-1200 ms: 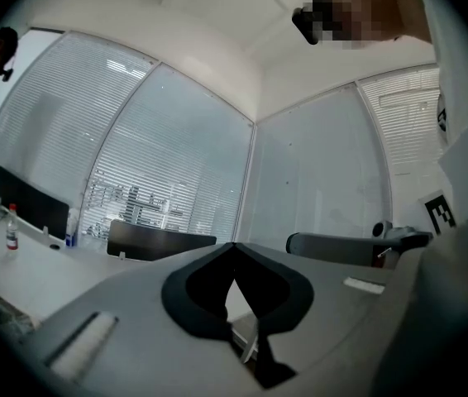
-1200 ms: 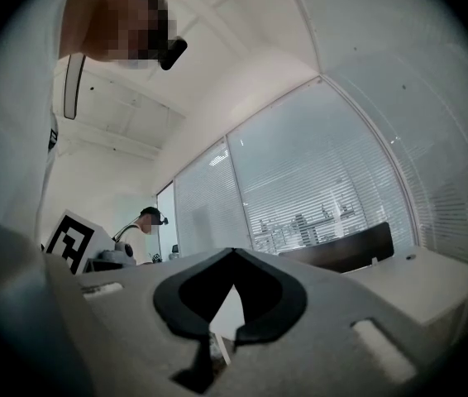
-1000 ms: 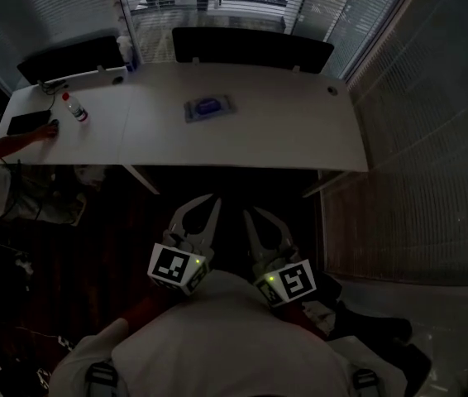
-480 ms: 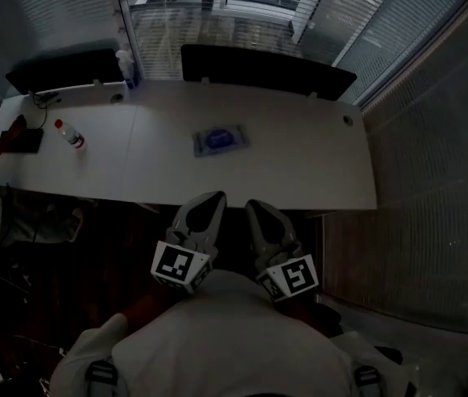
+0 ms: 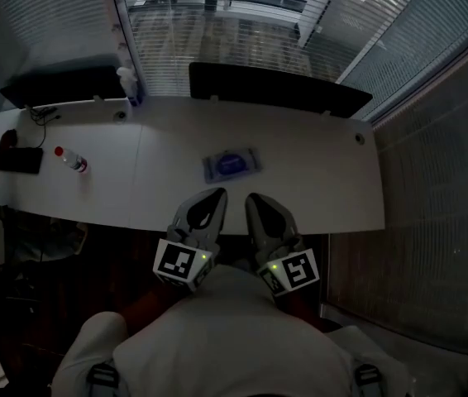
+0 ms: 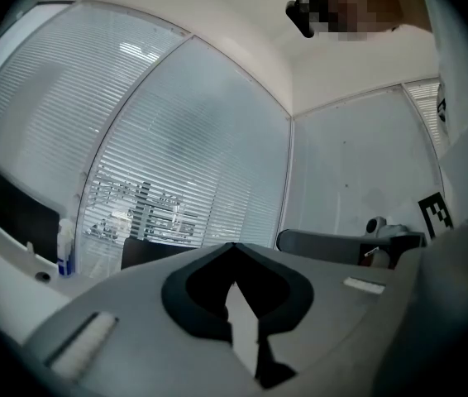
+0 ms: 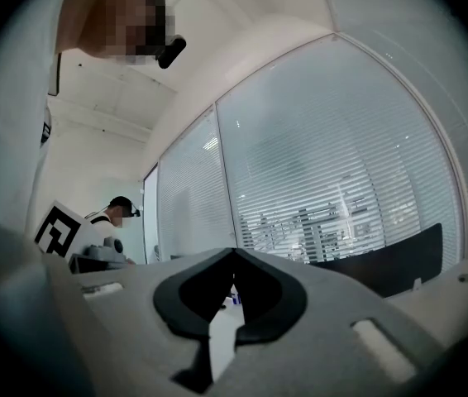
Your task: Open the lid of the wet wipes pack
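The wet wipes pack (image 5: 231, 165) lies flat on the white table (image 5: 317, 172), its blue lid facing up and down flat. My left gripper (image 5: 211, 202) and right gripper (image 5: 259, 204) are held side by side close to my body, tips over the table's near edge and short of the pack. Both are shut with nothing in them. In the left gripper view the left gripper (image 6: 234, 255) points up at the blinds, jaws together. In the right gripper view the right gripper (image 7: 234, 259) does likewise. Neither gripper view shows the pack.
A clear bottle with a red cap (image 5: 72, 160) lies at the table's left. A person's hand (image 5: 2, 143) rests by a dark flat object (image 5: 17, 160). A spray bottle (image 5: 128, 83) and black divider panels (image 5: 275, 89) line the far edge. Glass walls with blinds (image 5: 217, 23) stand behind.
The table and pack have come nearer, and both grippers' tips now reach its near edge. The jaws of both grippers stood apart a second ago and are now together.
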